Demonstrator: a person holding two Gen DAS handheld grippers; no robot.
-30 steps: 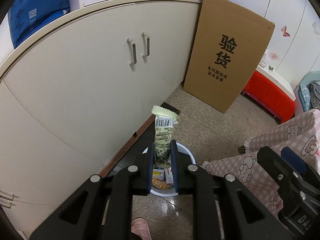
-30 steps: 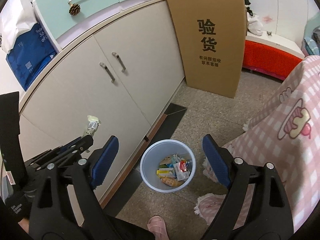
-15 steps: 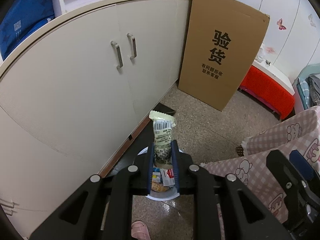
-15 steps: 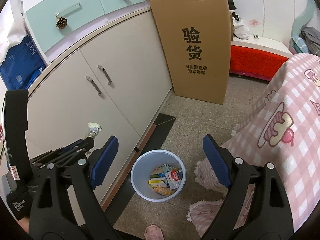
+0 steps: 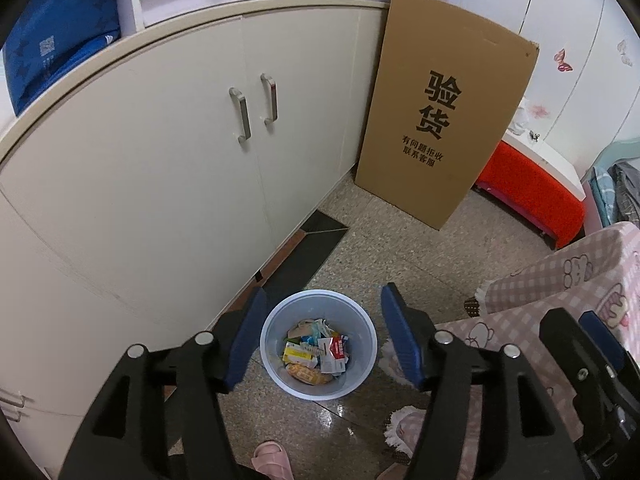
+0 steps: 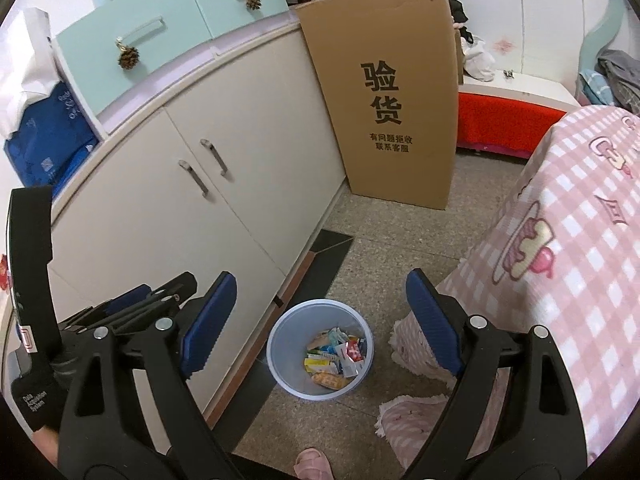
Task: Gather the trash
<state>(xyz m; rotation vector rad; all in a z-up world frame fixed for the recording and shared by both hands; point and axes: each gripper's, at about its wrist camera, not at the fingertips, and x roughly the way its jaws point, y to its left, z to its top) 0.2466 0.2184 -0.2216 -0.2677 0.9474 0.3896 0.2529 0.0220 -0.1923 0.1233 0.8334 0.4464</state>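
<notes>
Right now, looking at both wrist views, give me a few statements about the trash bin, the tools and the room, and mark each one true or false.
1. The left tool grips a wrapper. False: its jaws have just been opening and nothing is between them.
2. The bin holds mixed wrappers and packets. True.
3. The right tool is open and empty. True.
4. The cardboard box lies flat on the floor. False: it stands upright against the cabinet.
5. The bin stands on the pink checked cloth. False: it stands on the stone floor beside it.
</notes>
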